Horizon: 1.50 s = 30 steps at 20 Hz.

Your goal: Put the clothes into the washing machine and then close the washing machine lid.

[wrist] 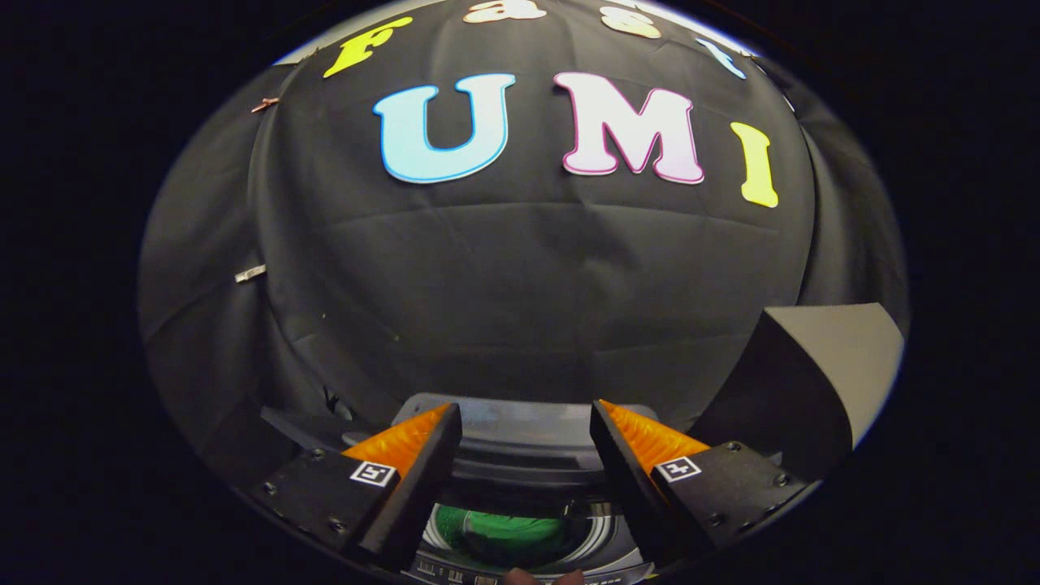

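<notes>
i am holding the gripper (526,455) up high, over the washing machine (520,455). its two fingers are spread wide apart and nothing is between them. i think they are spread because the clothes have been let go.

down low between the fingers i can see the round tub (597,524) of the machine. something green (508,532) lies inside it. i think that is the clothes, so the first part of the job looks done. the shiny rings of the tub go around the green thing, so it sits well down in the hole.

the lid (520,426) seems to be up. i see a grey, glassy panel standing behind the tub, just past the tips of the fingers. i cannot be fully sure it is the lid, but it makes sense, since the hole is open.

off to the right is a grey box shape (821,366) beside the machine. i cannot tell what it is.

next i should reach forward to the top edge of the lid and pull it down. i must go slow, so the fingers do not slip off the smooth panel.
</notes>
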Available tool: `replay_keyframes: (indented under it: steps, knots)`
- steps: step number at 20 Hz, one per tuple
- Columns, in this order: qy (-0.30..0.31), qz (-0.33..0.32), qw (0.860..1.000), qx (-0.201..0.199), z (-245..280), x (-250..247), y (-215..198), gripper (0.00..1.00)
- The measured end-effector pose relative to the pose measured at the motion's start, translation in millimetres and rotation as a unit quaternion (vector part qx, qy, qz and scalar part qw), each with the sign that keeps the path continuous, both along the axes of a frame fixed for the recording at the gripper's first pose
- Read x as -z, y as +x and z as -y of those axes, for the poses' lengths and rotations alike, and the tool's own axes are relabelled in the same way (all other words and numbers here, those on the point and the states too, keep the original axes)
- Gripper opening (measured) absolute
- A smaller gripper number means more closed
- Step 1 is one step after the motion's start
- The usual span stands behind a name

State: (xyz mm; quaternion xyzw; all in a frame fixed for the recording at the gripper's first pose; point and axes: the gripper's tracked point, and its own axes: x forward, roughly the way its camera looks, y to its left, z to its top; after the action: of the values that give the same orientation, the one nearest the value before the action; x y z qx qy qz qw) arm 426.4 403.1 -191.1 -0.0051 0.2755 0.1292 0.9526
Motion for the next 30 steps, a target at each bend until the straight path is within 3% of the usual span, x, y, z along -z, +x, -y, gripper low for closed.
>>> replay_keyframes:
  steps: [3,8,15,24,30]
  knots:
    - [-0.014,-0.022,1.0,-0.018,3.5,11.5,-4.1,1.0]
    - [-0.008,0.002,1.0,-0.012,1.3,9.0,-2.0,1.0]
    - [0.008,0.079,0.997,-0.014,1.8,-15.1,3.5,1.0]
    - [0.033,0.186,0.982,-0.002,28.6,-109.6,-13.0,0.99]
    - [0.028,0.226,0.974,0.001,68.0,-153.3,-44.6,1.0]
